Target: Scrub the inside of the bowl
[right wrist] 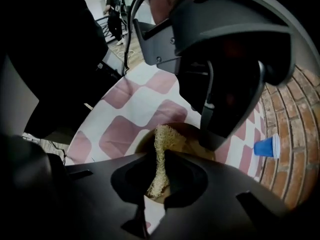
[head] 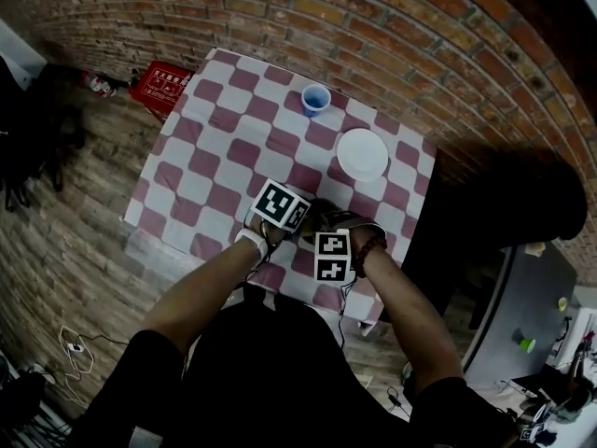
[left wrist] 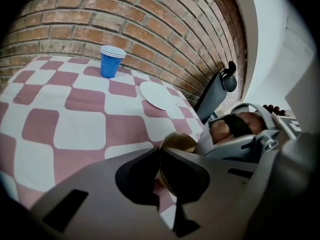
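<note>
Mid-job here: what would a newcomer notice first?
The right hand-held gripper pinches a straw-coloured scrub pad over the brown bowl toward the checked cloth's near edge, while the left hand-held gripper clamps the bowl's rim. Farther back sit a blue cup and a white plate.

A studio workspace: brick wall, plank floor, checkered table.

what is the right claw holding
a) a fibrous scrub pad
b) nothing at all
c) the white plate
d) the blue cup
a: in the right gripper view the right claw is pinched shut on a tan fibrous scrub pad over the bowl, while the blue cup stands apart by the brick wall.
</note>
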Demonstrator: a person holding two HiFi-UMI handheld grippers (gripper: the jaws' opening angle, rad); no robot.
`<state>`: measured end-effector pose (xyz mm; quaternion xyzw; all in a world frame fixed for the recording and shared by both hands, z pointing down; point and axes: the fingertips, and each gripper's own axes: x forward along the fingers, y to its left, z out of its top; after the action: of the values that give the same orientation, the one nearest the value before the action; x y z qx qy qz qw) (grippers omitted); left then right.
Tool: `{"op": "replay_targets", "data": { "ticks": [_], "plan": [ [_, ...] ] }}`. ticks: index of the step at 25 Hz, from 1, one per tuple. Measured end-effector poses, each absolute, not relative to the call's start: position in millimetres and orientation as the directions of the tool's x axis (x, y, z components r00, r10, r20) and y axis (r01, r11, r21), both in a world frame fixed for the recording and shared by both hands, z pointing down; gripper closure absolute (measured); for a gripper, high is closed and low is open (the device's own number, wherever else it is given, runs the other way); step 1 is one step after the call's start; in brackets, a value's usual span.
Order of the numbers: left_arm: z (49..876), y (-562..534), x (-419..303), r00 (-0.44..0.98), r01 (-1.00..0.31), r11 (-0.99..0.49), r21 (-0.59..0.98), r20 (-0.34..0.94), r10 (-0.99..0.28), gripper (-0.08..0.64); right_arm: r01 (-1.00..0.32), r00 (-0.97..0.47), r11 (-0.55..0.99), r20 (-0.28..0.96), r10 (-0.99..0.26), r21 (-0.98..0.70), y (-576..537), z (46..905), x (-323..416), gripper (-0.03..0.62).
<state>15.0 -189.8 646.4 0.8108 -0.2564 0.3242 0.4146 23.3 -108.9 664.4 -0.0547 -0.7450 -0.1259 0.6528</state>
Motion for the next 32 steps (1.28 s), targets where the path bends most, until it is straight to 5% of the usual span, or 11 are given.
{"op": "replay_targets", "data": {
  "ticks": [6,18,25,28,32],
  "plan": [
    [647,-192,22,0.662,-0.571,-0.653,0.498,0.750,-0.007,0.532,0.282,-0.142,0.951,0.986,-0.090,0.127,-111,665,26,0.534],
    [640,-152,-11,0.677,-0.735,-0.301,0.607,0.684,-0.272,0.531,-0.299,-0.240,0.954,0.969,-0.056,-0.019,-130,666,25,0.534],
    [643,-157,-7,0.653,-0.754,-0.314,0.577,0.709,-0.264,0.531,-0.774,-0.426,0.530,0.904,-0.031,-0.346,-146,660,32,0.534],
    [643,-160,-7,0.662,-0.745,-0.322,0.585,0.709,-0.244,0.532,-0.780,-0.504,0.447,0.863,-0.034,-0.437,-146,659,33,0.534],
    [644,-166,-3,0.673,-0.723,-0.371,0.583,0.715,-0.187,0.532,-0.683,-0.455,0.645,0.891,-0.008,-0.343,-139,657,29,0.534]
  ]
}}
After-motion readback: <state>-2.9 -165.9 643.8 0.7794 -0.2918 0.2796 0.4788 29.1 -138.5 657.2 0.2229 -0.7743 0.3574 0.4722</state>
